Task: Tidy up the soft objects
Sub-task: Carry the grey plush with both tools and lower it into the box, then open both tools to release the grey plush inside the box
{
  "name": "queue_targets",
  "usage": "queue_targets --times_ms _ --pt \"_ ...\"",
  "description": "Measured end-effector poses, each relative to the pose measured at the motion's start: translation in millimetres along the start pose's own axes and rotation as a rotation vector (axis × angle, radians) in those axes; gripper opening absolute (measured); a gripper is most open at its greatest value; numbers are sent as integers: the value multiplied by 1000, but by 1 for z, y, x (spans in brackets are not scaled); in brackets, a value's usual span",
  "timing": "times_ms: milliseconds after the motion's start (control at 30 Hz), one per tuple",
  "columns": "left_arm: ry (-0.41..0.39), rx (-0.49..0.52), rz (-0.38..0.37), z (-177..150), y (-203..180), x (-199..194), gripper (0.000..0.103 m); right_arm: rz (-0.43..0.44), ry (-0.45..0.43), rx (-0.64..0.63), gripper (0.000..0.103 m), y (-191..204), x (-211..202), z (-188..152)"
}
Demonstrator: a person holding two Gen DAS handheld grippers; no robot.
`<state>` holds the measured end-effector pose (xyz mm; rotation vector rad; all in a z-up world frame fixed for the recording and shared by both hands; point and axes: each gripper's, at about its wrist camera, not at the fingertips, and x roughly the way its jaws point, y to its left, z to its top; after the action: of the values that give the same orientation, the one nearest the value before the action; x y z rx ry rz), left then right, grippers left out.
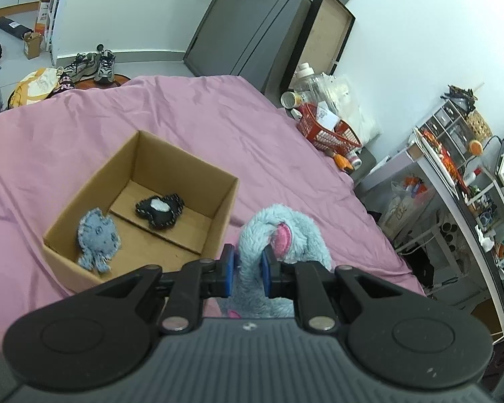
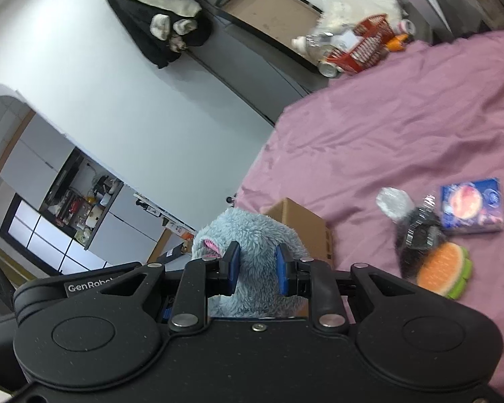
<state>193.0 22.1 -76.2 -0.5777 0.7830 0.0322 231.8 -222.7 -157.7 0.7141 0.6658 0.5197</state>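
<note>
- The fuzzy blue plush toy (image 1: 285,235) is pinched by both grippers at once and held above the pink bedsheet (image 1: 218,127), just to the right of the cardboard box (image 1: 94,184) in the left wrist view
- The left gripper (image 1: 248,268) has its blue pads (image 1: 229,268) squeezed onto a narrow fold of the plush; the toy's bulk rises away from the pads, up and to the right, so its long axis runs roughly along the fingers
- A pink patch (image 1: 282,236) on the plush faces the left camera, just above the right-hand pad
- The right gripper (image 2: 258,270) is clamped on a thicker part of the same toy (image 2: 252,235); here the plush stands up between the pads, with a small pink patch (image 2: 211,247) on its left side
- Only the left wrist view looks down into the box: a pale blue denim toy (image 1: 97,240) lies in the near left corner and a black stitched toy (image 1: 159,210) with a white patch lies towards the middle of the floor
- The right wrist view shows only the outside of the box (image 2: 299,225), behind the plush
- Only the right wrist view shows a burger-shaped toy (image 2: 443,270), a dark blurred object (image 2: 416,231) touching it, and a blue picture box (image 2: 472,205), close together on the sheet to the right
- A red basket (image 1: 329,132) sits at the far edge of the bed in both views
</note>
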Motion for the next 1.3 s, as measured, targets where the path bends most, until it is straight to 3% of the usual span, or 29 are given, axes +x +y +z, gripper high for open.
queue_targets --times_ms 367,767,1000,1133,1300 --pt "3 -53 2 28 48 11 15 -3 46 -30 23 21 42 -12" --pt "87 -99 24 34 84 36 14 -83 134 -115 24 33 62 -25" --pt "156 -133 63 28 99 51 15 -144 199 -205 31 43 72 -35" --pt "246 -145 113 18 105 64 15 -168 231 -219 33 44 71 -37" --pt "245 -127 168 18 100 61 23 -154 225 -216 44 50 57 -34"
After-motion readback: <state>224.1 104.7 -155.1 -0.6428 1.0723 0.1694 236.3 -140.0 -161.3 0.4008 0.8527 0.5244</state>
